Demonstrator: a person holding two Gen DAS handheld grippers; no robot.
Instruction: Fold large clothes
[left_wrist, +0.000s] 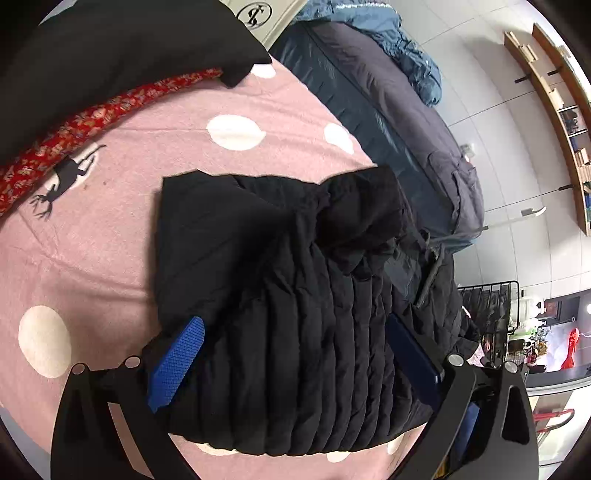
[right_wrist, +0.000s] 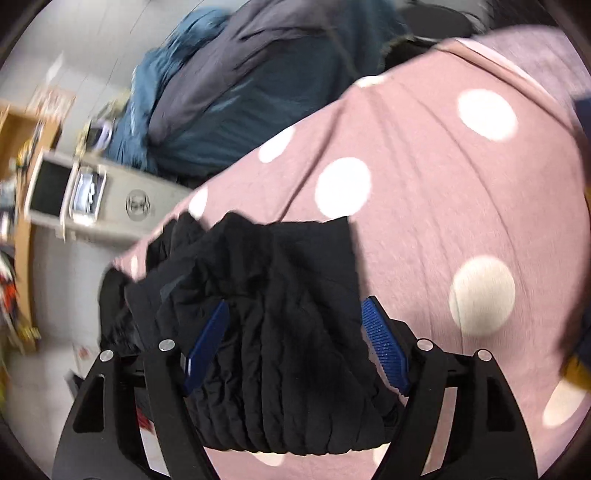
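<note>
Both claws are apart, clamped on nothing. My left gripper (left_wrist: 295, 354) stands spread wide over the near end of the black quilted jacket (left_wrist: 288, 295); the blue pads (left_wrist: 177, 363) sit either side of the fabric and I see no pinch. My right gripper (right_wrist: 295, 343) is the same: jaws spread, jacket (right_wrist: 266, 332) below and between them, pads (right_wrist: 384, 347) clear of the cloth. No earlier view, so no comment on how they got that way.

Largest to smallest:
- Pink polka-dot bedspread (left_wrist: 110, 258) covers the work surface; jacket lies on it near the edge.
- Pile of dark blue and grey bedding or clothes (left_wrist: 388, 110) behind the jacket, apparently unfolded.
- Jacket itself: a compact rectangular bundle, quilting ribs running lengthwise, far end bunched and lumpy, probably the collar or hood.
- Red floral fabric strip (left_wrist: 74, 136) at the far left, away from the jacket.
- Small deer print (left_wrist: 62, 181) on the bedspread, irrelevant.

Progress, my read: this jacket looks essentially folded and set down. Left to do: maybe flatten the lumpy far end, then the pile behind if it counts. Right view is blurred, so edge detail there is uncertain.
</note>
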